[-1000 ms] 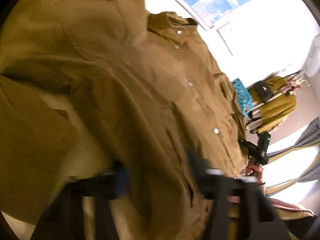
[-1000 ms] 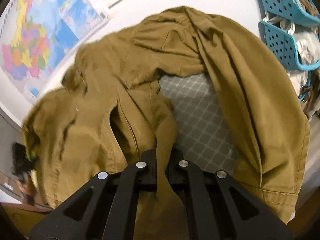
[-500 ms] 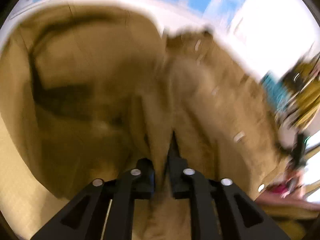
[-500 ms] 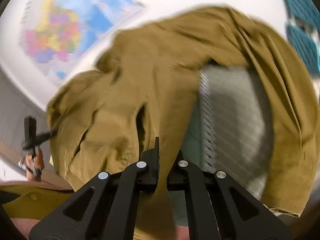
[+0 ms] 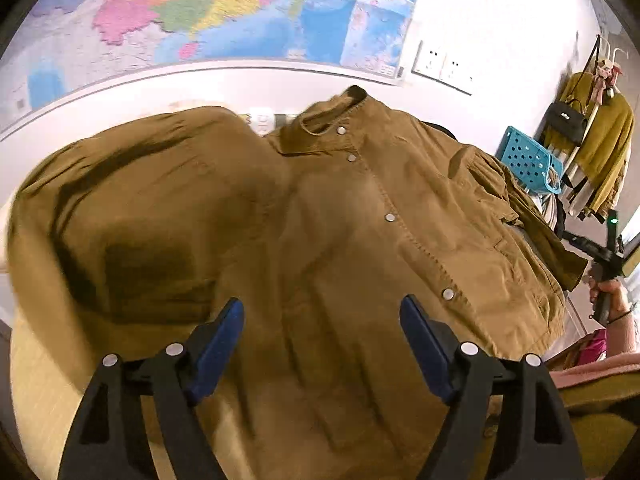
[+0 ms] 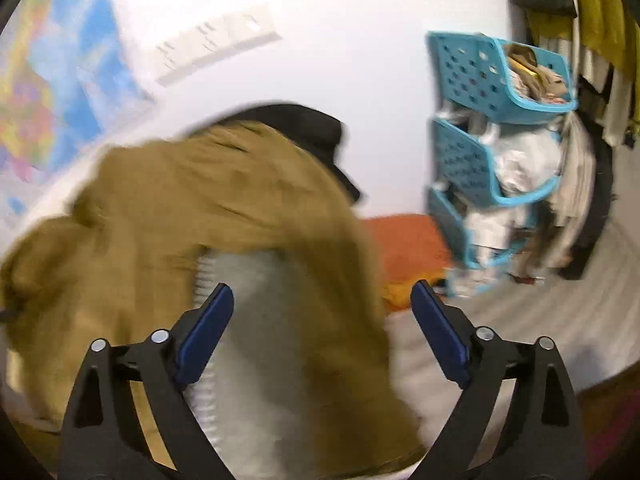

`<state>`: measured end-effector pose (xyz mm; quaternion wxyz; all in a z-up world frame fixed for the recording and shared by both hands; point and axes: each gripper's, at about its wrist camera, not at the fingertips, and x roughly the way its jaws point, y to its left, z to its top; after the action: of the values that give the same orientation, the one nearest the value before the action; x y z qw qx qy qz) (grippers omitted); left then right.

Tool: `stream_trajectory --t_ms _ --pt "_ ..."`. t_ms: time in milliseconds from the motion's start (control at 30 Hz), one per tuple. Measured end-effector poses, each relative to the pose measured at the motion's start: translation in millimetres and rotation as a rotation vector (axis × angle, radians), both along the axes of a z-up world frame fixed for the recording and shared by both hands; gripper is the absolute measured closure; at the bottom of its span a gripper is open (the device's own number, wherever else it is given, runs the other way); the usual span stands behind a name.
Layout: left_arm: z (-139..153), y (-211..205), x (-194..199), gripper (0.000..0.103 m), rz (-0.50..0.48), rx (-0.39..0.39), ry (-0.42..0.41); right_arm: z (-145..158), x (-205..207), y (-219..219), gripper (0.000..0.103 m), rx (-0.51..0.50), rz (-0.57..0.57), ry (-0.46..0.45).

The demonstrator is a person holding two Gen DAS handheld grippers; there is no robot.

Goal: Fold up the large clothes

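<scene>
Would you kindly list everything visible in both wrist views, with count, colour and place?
shirt: one, mustard brown, spread front-up on the surface, snaps showing
map: one, multicoloured, on the wall behind
wall sockets: a white row, right of the map
baskets: stacked, turquoise, at the right, stuffed with clothes
black bag: one, hanging on the rack
yellow garment: one, hanging on the rack
orange cloth: one, beyond the shirt
left gripper: open, above the shirt
right gripper: open, above the shirt's edge
</scene>
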<state>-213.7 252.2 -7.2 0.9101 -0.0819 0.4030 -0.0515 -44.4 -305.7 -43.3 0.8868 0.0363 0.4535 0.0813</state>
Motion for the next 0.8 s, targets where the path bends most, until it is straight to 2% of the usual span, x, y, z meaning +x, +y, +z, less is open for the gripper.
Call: stream_trajectory --t_ms 33,67,100,133,167,200,233,267,433,533,633,733,800 --pt "-3 -3 5 0.026 -0.010 -0.003 0.009 -12 8 -1 0.012 0.011 0.022 0.043" --pt "-6 -8 14 0.026 -0.024 -0.010 0.022 -21 13 -4 0.018 0.012 0.031 0.076" --pt "-10 -12 19 0.026 -0.033 -0.015 0.031 -30 18 -3 0.028 0.007 0.040 0.112" --pt "-14 -16 24 0.026 -0.044 -0.018 0.040 -37 22 0 0.055 0.010 0.053 0.139" --pt "-16 -21 32 0.026 -0.059 -0.019 0.050 -41 25 -1 0.069 0.024 0.064 0.164" --pt "-19 -24 35 0.026 -0.071 -0.023 0.055 -41 24 -3 0.074 0.030 0.059 0.165" --pt "-23 -28 40 0.026 -0.083 -0.027 0.062 -34 24 -5 0.084 0.054 0.058 0.153" --pt "-25 -32 48 0.026 -0.097 -0.028 0.072 -26 23 -8 0.088 0.090 0.070 0.137" --pt "-28 -48 75 0.026 -0.160 -0.028 0.084 53 24 9 0.091 0.213 0.206 0.025" --pt "-21 -52 93 0.026 -0.200 -0.038 0.072 111 28 42 0.091 0.277 0.368 -0.022" --pt "-12 -55 105 0.026 -0.228 -0.037 0.049 160 32 103 0.091 0.349 0.578 -0.033" --pt "-3 -55 111 0.026 -0.255 -0.044 0.017 181 29 176 0.090 0.355 0.751 -0.013" --pt "2 -50 114 0.025 -0.266 -0.056 -0.004 180 30 218 0.088 0.359 0.826 0.025"
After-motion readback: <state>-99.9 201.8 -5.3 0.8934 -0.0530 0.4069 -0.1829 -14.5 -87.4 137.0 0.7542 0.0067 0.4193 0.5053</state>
